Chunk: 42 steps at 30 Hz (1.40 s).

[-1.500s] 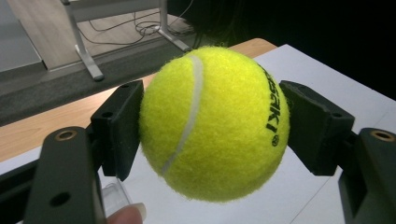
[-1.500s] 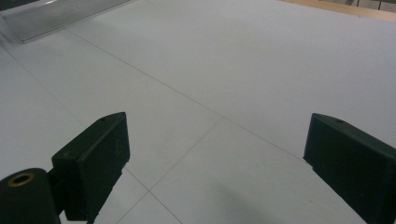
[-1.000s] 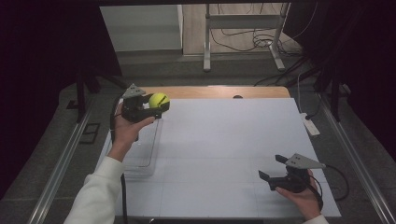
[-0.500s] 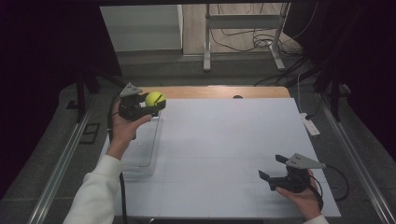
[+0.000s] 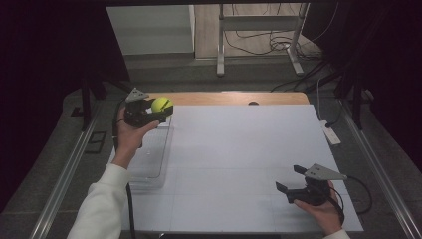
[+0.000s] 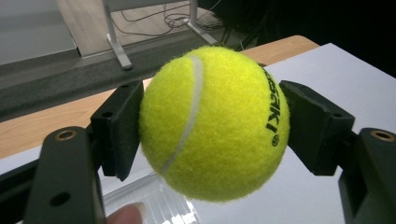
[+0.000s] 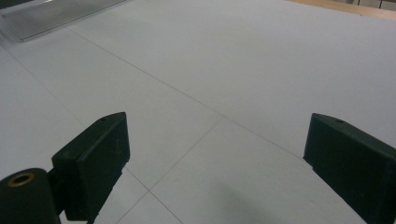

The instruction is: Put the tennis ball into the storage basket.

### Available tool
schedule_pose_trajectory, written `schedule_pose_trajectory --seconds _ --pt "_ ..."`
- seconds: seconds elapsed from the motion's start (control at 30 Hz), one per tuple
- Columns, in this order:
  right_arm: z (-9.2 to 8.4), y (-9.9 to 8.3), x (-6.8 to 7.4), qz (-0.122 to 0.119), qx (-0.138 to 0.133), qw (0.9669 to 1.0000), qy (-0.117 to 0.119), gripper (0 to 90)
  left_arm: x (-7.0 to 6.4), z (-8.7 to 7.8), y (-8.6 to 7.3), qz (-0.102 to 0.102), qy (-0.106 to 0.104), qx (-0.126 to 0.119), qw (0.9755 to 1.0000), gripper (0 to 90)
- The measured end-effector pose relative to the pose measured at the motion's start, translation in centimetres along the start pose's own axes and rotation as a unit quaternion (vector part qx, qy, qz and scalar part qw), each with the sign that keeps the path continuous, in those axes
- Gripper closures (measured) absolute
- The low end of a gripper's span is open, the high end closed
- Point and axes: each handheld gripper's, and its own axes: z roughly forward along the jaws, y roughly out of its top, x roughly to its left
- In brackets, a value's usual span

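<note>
- One tennis ball [image 5: 162, 104], yellow-green with a white seam and black lettering, is seen in the upper left of the high view.
- One clear plastic tray [image 5: 149, 164] is seen at the left edge of the white worktop [image 5: 239, 149], below the ball in the frame.
- Two grippers are counted, each carried in one hand.
- The left gripper [image 5: 160, 112] is clamped on the tennis ball; in the left gripper view both black pads [image 6: 119, 128] are pressed against opposite sides of the ball [image 6: 215, 123], which is held clear of the worktop.
- The held ball is located above the far end of the tray, close to the wooden strip [image 5: 224, 98] along the far edge of the worktop.
- The right gripper [image 5: 292, 184] is held with its jaws wide apart and nothing between them, in the lower right of the high view; in the right gripper view bare white surface [image 7: 210, 93] is seen between the pads [image 7: 98, 158].
- The right gripper is positioned near the near edge and right edge of the worktop.
- A broad open area of white surface is left between the two grippers, across the centre and upper right of the high view.
</note>
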Motion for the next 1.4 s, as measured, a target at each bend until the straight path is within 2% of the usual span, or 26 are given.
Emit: schedule_pose_trajectory --seconds 0.1,0.7,1.4 --pt "0.0 0.0 0.0 -0.001 -0.001 1.0 0.0 7.3 0.5 0.1 -0.1 -0.007 0.006 0.001 1.0 27.4" --pt "0.0 0.0 0.0 0.001 0.001 1.0 -0.001 7.4 1.9 -0.3 -0.4 -0.016 0.029 0.004 0.9994 27.5" --pt "0.0 0.0 0.0 0.001 0.001 1.0 -0.002 7.5 4.0 -0.6 -1.3 -0.036 0.059 0.015 0.9975 27.4"
